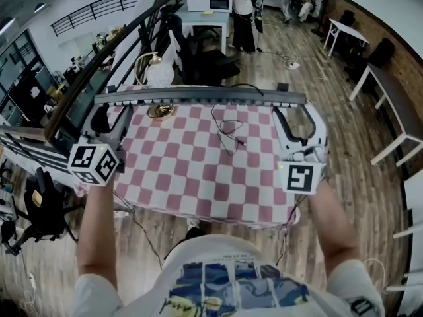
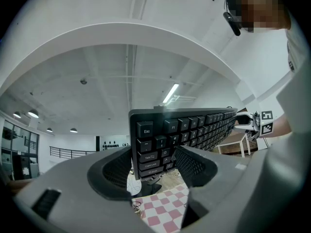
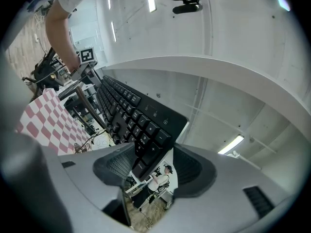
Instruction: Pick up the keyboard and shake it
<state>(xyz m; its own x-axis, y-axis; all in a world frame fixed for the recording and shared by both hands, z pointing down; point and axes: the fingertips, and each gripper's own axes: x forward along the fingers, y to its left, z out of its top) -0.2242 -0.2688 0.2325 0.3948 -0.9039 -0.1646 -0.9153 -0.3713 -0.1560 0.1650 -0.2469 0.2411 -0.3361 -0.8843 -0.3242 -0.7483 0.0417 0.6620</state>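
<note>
The black keyboard (image 1: 198, 98) hangs in the air above the pink-and-white checked tablecloth (image 1: 198, 170), seen almost edge-on in the head view with its keys turned away. My left gripper (image 1: 111, 125) is shut on its left end; in the left gripper view the Esc corner of the keyboard (image 2: 160, 140) sits between the jaws of the left gripper (image 2: 153, 168). My right gripper (image 1: 299, 134) is shut on the right end. In the right gripper view the number-pad end of the keyboard (image 3: 141, 125) is clamped in the right gripper (image 3: 150, 163).
A thin black cable (image 1: 228, 132) lies on the cloth. A gold lamp base (image 1: 160, 111) and a white round shade (image 1: 158, 75) stand at the table's far left. Beyond are a black office chair (image 1: 208, 61), a standing person (image 1: 243, 12) and tables (image 1: 396, 107) at right.
</note>
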